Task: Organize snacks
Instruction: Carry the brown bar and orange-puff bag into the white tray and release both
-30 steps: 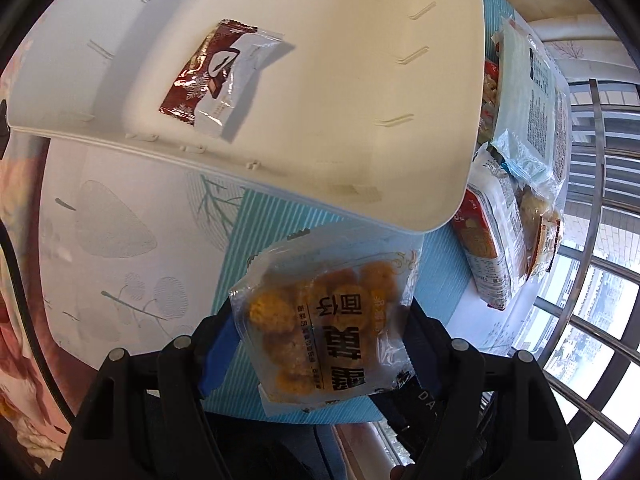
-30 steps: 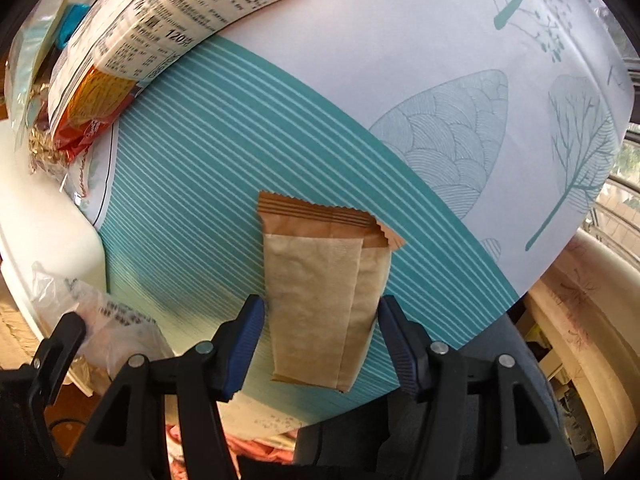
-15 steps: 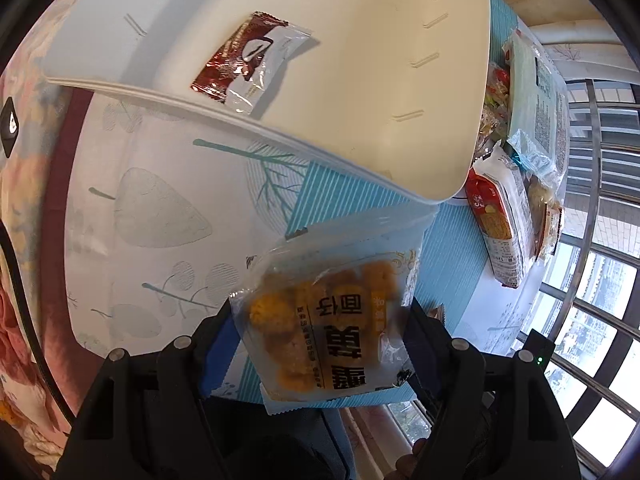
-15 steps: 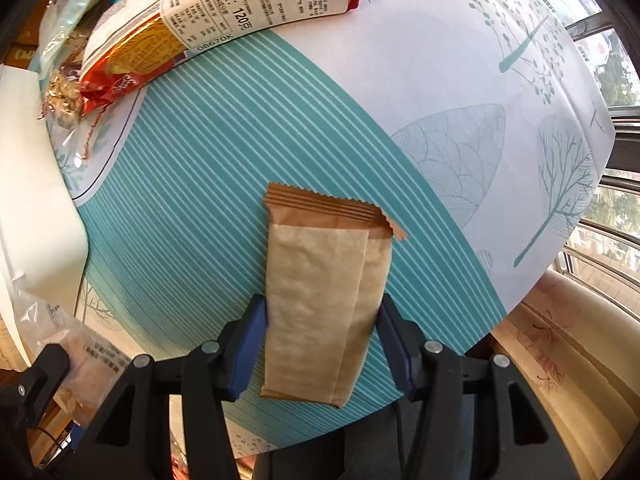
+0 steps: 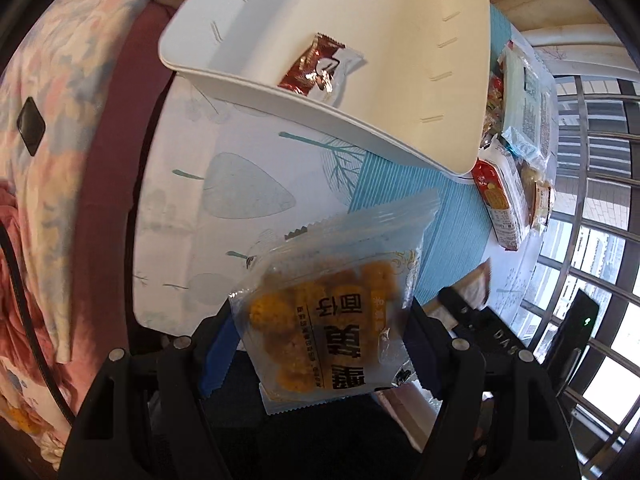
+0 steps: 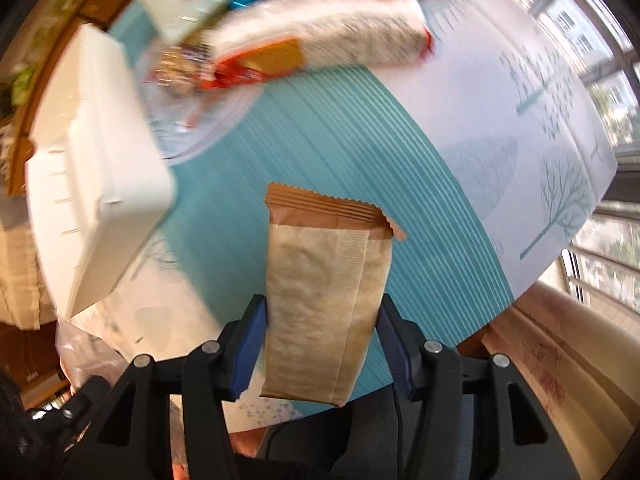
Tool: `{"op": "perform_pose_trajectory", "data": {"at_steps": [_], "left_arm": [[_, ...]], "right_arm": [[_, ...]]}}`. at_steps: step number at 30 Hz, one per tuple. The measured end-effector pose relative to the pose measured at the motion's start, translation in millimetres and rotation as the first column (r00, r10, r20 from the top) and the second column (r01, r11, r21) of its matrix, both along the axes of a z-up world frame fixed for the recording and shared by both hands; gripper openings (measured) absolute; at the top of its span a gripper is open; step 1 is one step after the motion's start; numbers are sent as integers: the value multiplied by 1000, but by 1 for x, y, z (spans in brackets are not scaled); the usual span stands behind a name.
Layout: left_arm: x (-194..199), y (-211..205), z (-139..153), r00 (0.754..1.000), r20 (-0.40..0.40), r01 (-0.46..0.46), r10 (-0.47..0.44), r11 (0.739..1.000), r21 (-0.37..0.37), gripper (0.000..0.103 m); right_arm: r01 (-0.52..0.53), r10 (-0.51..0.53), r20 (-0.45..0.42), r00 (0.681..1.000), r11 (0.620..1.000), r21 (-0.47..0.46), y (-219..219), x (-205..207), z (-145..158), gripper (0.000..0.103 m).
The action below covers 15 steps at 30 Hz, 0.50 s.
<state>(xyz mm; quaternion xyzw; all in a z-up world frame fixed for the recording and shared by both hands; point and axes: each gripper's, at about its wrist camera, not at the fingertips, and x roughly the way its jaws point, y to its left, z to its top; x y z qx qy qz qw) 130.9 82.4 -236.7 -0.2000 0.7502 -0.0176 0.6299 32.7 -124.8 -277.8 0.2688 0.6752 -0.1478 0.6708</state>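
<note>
My left gripper (image 5: 320, 344) is shut on a clear bag of orange snack balls (image 5: 332, 304), held in the air above the table. Beyond it stands a white bin (image 5: 400, 128) with a small red-and-silver packet (image 5: 320, 70) lying inside. My right gripper (image 6: 322, 344) is shut on a brown paper snack pouch (image 6: 324, 280), lifted off the teal-striped cloth (image 6: 352, 140). The white bin (image 6: 92, 184) shows at the left of the right wrist view, blurred.
A pile of snack bags (image 5: 516, 128) lies at the table's far right, beside the bin, seen blurred as snack bags (image 6: 300, 36) in the right wrist view. Floral bedding (image 5: 60, 160) borders the table on the left. Window bars (image 5: 592, 200) stand at the right.
Both grippers have risen from the table with their packs. The right one closed onto the brown pouch and lifted it. The bin now looks farther off in the left wrist view.
</note>
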Motion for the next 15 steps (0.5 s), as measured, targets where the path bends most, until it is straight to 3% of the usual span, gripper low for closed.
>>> {"op": "perform_pose_trajectory", "data": {"at_steps": [7,15], "left_arm": [[10,31,44,994,85,65,-67,998,23,74],[39,60,85,965,238,94,-112,992,86,75]], "right_arm": [[-112,125,156,980,990,-86,17,32,52,55],[-207,260,350,900,961,-182,58,61,98,55]]}}
